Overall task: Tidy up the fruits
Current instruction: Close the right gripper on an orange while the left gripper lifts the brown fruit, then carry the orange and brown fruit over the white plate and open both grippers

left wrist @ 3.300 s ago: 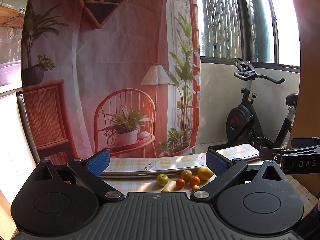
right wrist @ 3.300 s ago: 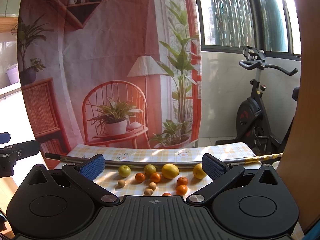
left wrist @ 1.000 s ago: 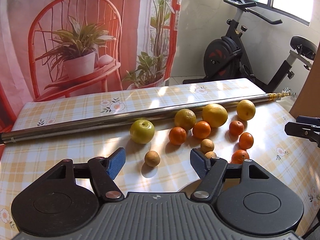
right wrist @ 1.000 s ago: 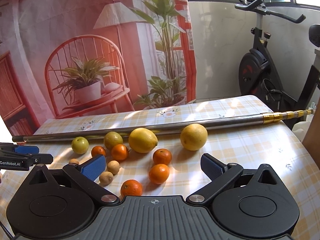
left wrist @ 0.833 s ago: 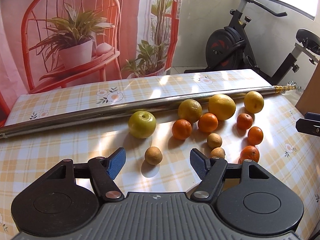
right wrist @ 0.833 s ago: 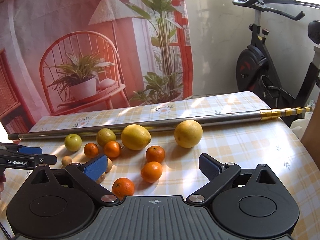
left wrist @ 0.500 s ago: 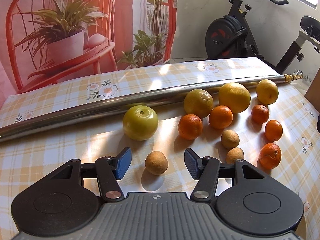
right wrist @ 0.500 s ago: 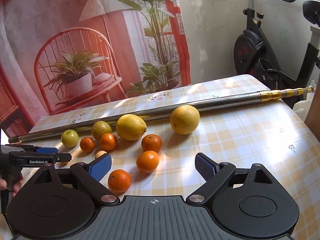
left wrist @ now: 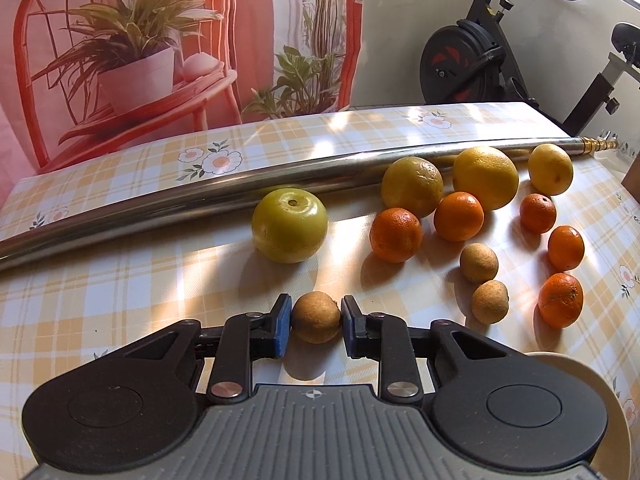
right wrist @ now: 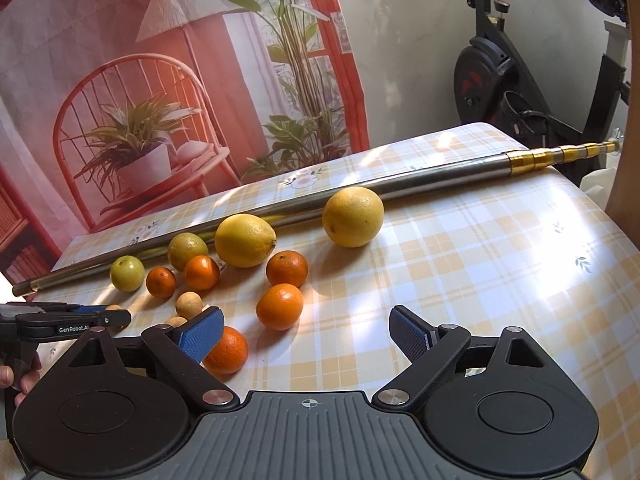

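- Your surface (left wrist: 120, 280) carries a yellow plaid cloth; a metal pole (left wrist: 200, 196) lies along its far side, with the fruits scattered in front.
- Your left hand-held gripper (left wrist: 316, 326) is closed on a small brown fruit (left wrist: 316, 316); both blue pads touch its sides; the fruit rests low on the cloth, nearest you.
- Your right hand-held gripper (right wrist: 304, 332) hangs spread wide, holding nothing; an orange (right wrist: 228, 350) sits just beside its left pad.
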`<state>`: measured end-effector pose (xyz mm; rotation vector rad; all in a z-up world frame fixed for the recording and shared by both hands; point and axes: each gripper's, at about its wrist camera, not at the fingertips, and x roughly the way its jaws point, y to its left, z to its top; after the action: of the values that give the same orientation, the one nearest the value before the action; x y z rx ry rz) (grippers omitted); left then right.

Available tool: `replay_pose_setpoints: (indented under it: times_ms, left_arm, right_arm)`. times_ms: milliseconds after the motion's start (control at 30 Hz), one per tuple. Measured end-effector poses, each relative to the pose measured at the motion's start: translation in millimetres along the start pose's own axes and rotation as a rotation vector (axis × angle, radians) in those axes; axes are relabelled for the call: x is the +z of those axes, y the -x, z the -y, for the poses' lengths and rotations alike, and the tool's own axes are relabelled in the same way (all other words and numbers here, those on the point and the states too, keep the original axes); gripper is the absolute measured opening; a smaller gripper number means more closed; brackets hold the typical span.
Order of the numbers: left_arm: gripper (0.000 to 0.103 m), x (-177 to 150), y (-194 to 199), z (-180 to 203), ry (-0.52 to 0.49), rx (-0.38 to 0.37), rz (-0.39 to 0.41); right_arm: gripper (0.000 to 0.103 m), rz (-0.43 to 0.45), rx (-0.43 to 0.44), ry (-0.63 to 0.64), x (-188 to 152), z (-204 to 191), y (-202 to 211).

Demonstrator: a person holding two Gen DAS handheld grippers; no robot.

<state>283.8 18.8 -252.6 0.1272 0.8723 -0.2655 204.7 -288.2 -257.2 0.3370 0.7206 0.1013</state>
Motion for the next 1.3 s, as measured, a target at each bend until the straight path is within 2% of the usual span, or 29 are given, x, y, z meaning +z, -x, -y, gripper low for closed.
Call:
replay_pose_setpoints:
  times_ms: [167, 267, 367, 533, 700, 867, 933, 1167, 1300]
  left_arm:
    - [0.028, -7, 13, -1, 0.007, 0.035, 0.027]
    - [0.028, -8, 28, 0, 0.017, 0.026, 0.051]
    - [0.028, -9, 42, 3, 0.031, -0.014, 0.072]
    - [0.028, -9, 62, 15, 0.019, -0.036, 0.118]
    - [0.028, -10, 74, 23, 0.039, -0.049, 0.128]
    - [0.028, -17, 82, 21, 0.059, -0.063, 0.140]
    - [0.028, -21, 82, 19, 0.069, -0.068, 0.134]
    - [0.028, -35, 80, 14, 0.101, -0.078, 0.100]
    - [0.028, -42, 87, 14, 0.101, -0.082, 0.107]
  right_arm:
    - [0.088, -0.006, -0.011, 0.026, -2, 0, -8]
    - [0.088, 0.006, -0.021, 0.082, 1, -6, -9]
    - [0.080, 0.007, 0.007, 0.115, 7, -12, -16]
    - [0.067, 0.033, 0.038, 0.162, 23, -22, -44]
    - [0.051, -0.019, 0.038, 0.166, 30, -26, -87]
    - [0.045, -0.024, 0.027, 0.136, 29, -25, -106]
    - [0.034, -0.040, 0.024, 0.141, 28, -25, -110]
    - [0.034, -0.045, 0.022, 0.162, 27, -28, -110]
    - [0.033, -0.008, 0.054, 0.126, 29, -29, -86]
